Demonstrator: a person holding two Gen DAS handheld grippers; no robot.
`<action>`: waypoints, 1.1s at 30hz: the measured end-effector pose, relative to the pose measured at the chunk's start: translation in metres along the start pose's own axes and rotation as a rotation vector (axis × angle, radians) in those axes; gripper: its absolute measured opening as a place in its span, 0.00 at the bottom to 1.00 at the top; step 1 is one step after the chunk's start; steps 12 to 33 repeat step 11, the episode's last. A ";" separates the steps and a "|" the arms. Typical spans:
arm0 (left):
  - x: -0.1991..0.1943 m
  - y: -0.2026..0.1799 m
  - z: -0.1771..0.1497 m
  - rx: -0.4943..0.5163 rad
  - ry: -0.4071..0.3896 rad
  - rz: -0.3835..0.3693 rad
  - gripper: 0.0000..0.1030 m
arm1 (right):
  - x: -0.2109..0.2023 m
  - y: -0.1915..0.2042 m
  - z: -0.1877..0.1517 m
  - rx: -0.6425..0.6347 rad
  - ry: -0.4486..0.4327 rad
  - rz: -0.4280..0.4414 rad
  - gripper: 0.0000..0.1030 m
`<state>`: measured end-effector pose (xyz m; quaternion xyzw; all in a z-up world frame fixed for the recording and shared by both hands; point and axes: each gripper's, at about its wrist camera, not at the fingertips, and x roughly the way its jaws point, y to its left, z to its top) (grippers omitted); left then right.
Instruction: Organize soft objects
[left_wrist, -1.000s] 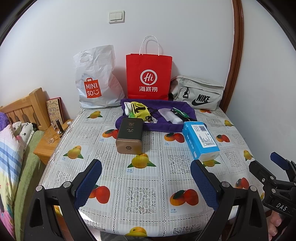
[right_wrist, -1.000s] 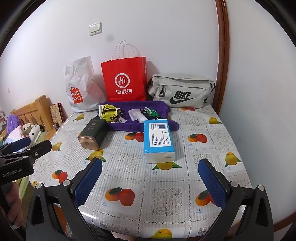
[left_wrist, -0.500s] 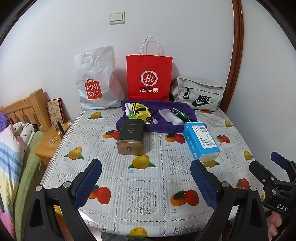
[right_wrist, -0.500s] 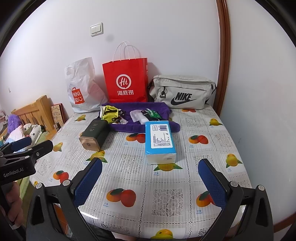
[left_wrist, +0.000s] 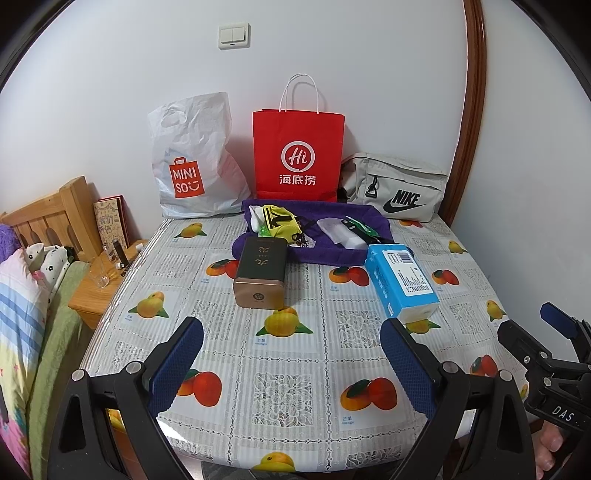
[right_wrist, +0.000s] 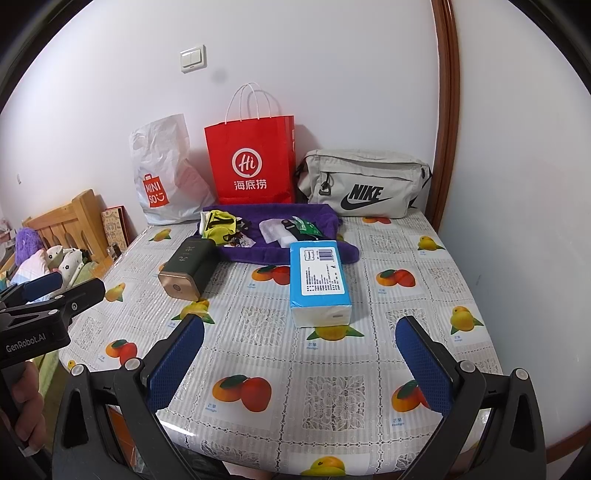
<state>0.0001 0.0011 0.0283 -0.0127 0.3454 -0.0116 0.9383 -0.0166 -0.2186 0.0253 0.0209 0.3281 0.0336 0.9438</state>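
A purple cloth (left_wrist: 332, 254) (right_wrist: 258, 253) lies at the table's far middle, with a yellow-green fabric piece (left_wrist: 277, 221) (right_wrist: 218, 225), a white pack (left_wrist: 336, 230) and small dark items on it. A blue tissue pack (left_wrist: 400, 280) (right_wrist: 319, 280) lies in front of it on the right. My left gripper (left_wrist: 291, 354) is open and empty over the table's near edge. My right gripper (right_wrist: 299, 350) is open and empty, near the edge in front of the tissue pack.
A dark green tin (left_wrist: 262, 273) (right_wrist: 186, 267) lies left of the tissue pack. A white Miniso bag (left_wrist: 192, 162), a red paper bag (left_wrist: 297, 155) and a grey Nike bag (left_wrist: 397, 192) stand against the wall. A bed and wooden nightstand (left_wrist: 96, 295) are on the left.
Both views have shifted slightly; the table objects have not moved. Both grippers stay open and empty.
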 end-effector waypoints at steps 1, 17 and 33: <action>0.000 0.001 0.000 -0.001 0.000 0.001 0.94 | 0.000 0.000 0.000 0.000 0.000 0.000 0.99; 0.001 0.000 0.004 0.000 0.000 -0.006 0.94 | 0.003 0.000 0.000 0.001 0.002 0.008 0.99; 0.001 0.000 0.004 0.000 0.000 -0.006 0.94 | 0.003 0.000 0.000 0.001 0.002 0.008 0.99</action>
